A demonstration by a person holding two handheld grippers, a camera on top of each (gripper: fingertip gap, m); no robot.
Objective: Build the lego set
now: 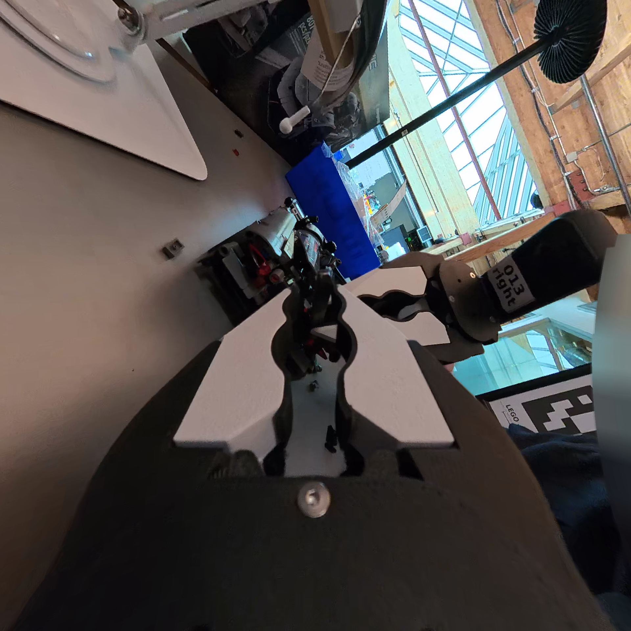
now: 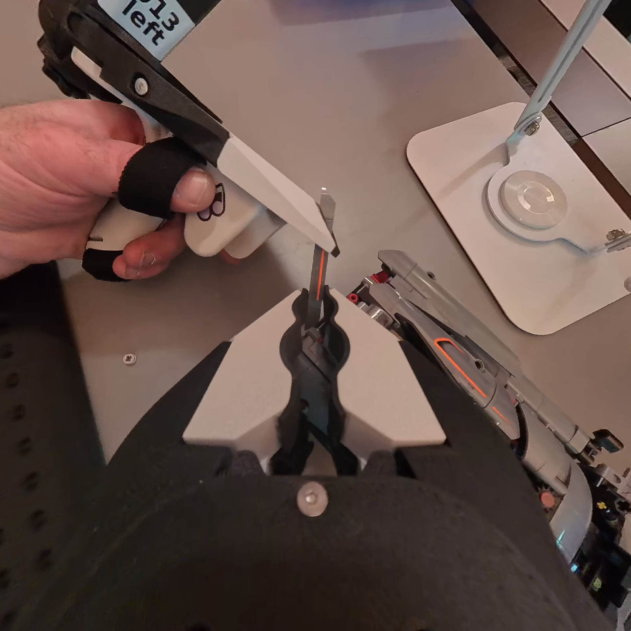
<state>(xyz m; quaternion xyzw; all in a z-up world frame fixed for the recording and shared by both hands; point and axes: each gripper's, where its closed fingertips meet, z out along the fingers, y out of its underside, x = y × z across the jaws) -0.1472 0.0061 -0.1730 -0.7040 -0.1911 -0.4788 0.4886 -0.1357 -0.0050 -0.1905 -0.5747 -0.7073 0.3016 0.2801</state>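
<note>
A slim dark grey lego piece with an orange stripe [image 2: 320, 273] is held above the table by both grippers. My right gripper [image 2: 314, 294] is shut on its lower end. My left gripper [image 2: 329, 246] comes in from the upper left and is shut on its upper part; the tip of the piece sticks out past it. In the left wrist view my left gripper [image 1: 314, 293] is shut on the dark piece [image 1: 316, 304], with the right gripper [image 1: 362, 297] reaching in from the right. The grey, partly built lego model [image 2: 457, 358] lies on the table to the right, and behind the piece in the left wrist view [image 1: 259, 263].
A white stand base [image 2: 512, 290] with a metal arm sits at the back right, also in the left wrist view [image 1: 119, 112]. A blue box [image 1: 327, 211] stands behind the model. A small grey piece [image 1: 173, 246] lies loose on the table. A hand [image 2: 51, 177] holds the left gripper. My left and right fingertips are right by each other.
</note>
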